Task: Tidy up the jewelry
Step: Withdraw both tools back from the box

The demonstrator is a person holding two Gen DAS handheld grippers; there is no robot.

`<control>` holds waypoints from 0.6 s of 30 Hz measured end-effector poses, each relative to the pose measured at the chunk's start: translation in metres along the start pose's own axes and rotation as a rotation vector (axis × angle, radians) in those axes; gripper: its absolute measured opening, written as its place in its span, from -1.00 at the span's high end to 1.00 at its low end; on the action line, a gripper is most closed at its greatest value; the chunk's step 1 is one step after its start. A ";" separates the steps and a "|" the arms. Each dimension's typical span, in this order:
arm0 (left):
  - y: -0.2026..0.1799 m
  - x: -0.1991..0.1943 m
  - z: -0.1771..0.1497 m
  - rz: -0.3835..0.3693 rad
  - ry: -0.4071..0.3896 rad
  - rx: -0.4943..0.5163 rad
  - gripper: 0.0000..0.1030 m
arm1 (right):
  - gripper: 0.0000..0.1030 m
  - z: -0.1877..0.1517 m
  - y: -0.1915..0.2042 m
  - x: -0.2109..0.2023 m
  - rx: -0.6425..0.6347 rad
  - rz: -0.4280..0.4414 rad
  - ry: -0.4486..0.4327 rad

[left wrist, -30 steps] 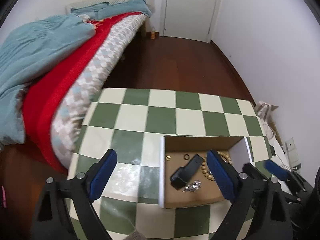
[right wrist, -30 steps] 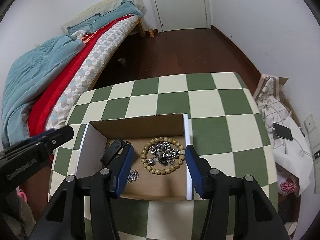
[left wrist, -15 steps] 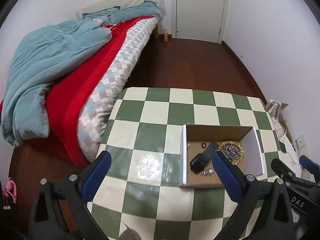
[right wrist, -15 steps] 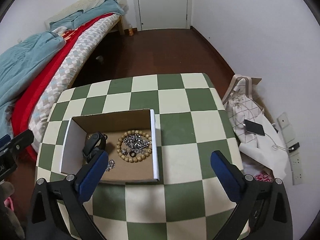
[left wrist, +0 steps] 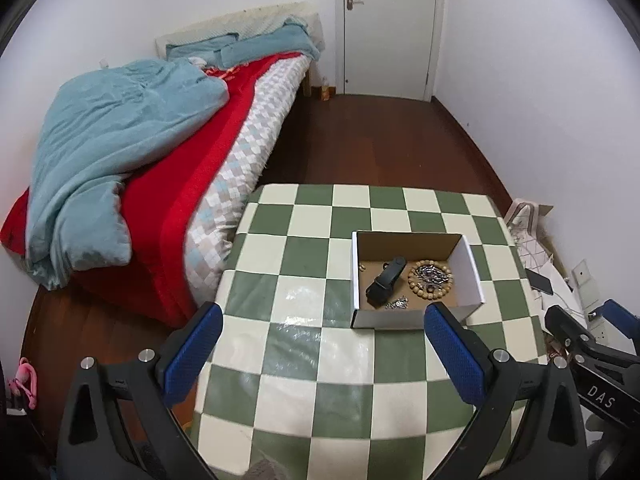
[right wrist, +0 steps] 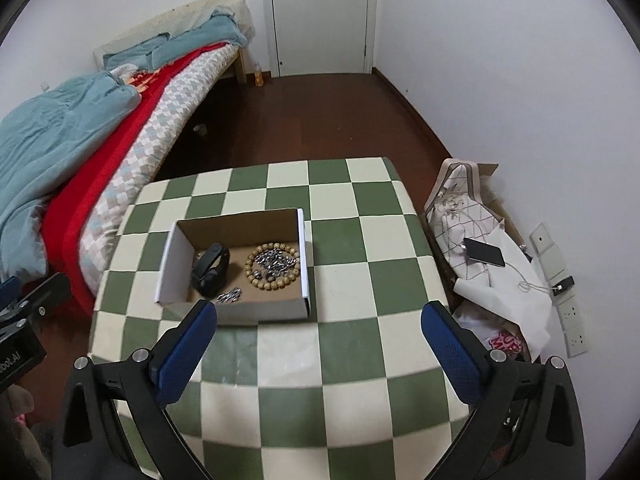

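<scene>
Left tool point(left wrist: 322, 334): jaws spread wide with nothing between them, held above the near part of the tabletop; they were just opening a little further.
Right tool point(right wrist: 318, 330): jaws spread wide and empty, above the near edge of the tabletop; they were just opening from about half-closed.
Tabletop point(right wrist: 352, 248): green and cream checked cover, bare apart from one box.
Box point(right wrist: 234, 310): shallow open cardboard box, white outside, brown inside, resting on the tabletop beyond both tools.
Bead bracelet point(right wrist: 273, 280): wooden beads in a ring on the box floor, toward the box's right side.
Silver chain pile point(right wrist: 274, 262): heaped inside the bead ring.
Black band point(right wrist: 210, 270): dark wrist band, left of the beads in the box.
Small silver piece point(right wrist: 229, 295): lies by the box's near wall, just in front of the black band.
Only the left view shows: two tiny pale items point(left wrist: 362, 267) at the box's far left corner; too small to tell what they are. It also shows the other tool's blue tip and black arm at its right edge.
Only the right view shows clearly: a phone point(right wrist: 484, 252) on a cable, lying on white paper and a patterned bag on the floor, right of the tabletop, with wall sockets point(right wrist: 570, 314) beside them.
Both views: a bed point(left wrist: 132, 160) with a teal quilt and red blanket to the left, a closed white door point(right wrist: 320, 16) at the far wall.
</scene>
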State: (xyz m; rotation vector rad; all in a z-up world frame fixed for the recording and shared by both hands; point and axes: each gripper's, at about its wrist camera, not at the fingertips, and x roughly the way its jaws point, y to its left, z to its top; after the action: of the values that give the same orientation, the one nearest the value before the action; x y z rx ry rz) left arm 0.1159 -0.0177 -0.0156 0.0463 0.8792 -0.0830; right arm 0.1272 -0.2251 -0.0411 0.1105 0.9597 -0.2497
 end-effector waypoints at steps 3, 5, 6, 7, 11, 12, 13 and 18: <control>0.001 -0.028 -0.005 -0.010 -0.030 0.002 -1.00 | -1.00 -0.009 -0.003 -0.034 -0.005 -0.011 -0.035; 0.001 -0.049 -0.010 -0.019 -0.053 0.005 -1.00 | -1.00 -0.014 -0.005 -0.054 -0.004 -0.013 -0.057; 0.002 -0.055 -0.011 -0.024 -0.060 0.007 -1.00 | -1.00 -0.015 -0.006 -0.064 -0.004 -0.013 -0.067; 0.002 -0.067 -0.013 -0.030 -0.073 0.008 -1.00 | -1.00 -0.018 -0.007 -0.075 -0.003 -0.015 -0.080; 0.002 -0.095 -0.021 -0.036 -0.095 0.012 -1.00 | -1.00 -0.030 -0.011 -0.119 -0.008 -0.028 -0.132; 0.003 -0.102 -0.022 -0.037 -0.105 0.013 -1.00 | -1.00 -0.031 -0.011 -0.126 -0.008 -0.029 -0.138; 0.004 -0.111 -0.025 -0.040 -0.118 0.015 -1.00 | -1.00 -0.034 -0.012 -0.135 -0.008 -0.030 -0.147; 0.006 -0.135 -0.033 -0.054 -0.132 0.015 -1.00 | -1.00 -0.051 -0.014 -0.172 -0.008 -0.032 -0.170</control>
State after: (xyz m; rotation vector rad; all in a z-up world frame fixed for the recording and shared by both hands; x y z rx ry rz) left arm 0.0049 -0.0018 0.0675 0.0312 0.7477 -0.1415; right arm -0.0114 -0.2002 0.0710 0.0650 0.7940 -0.2801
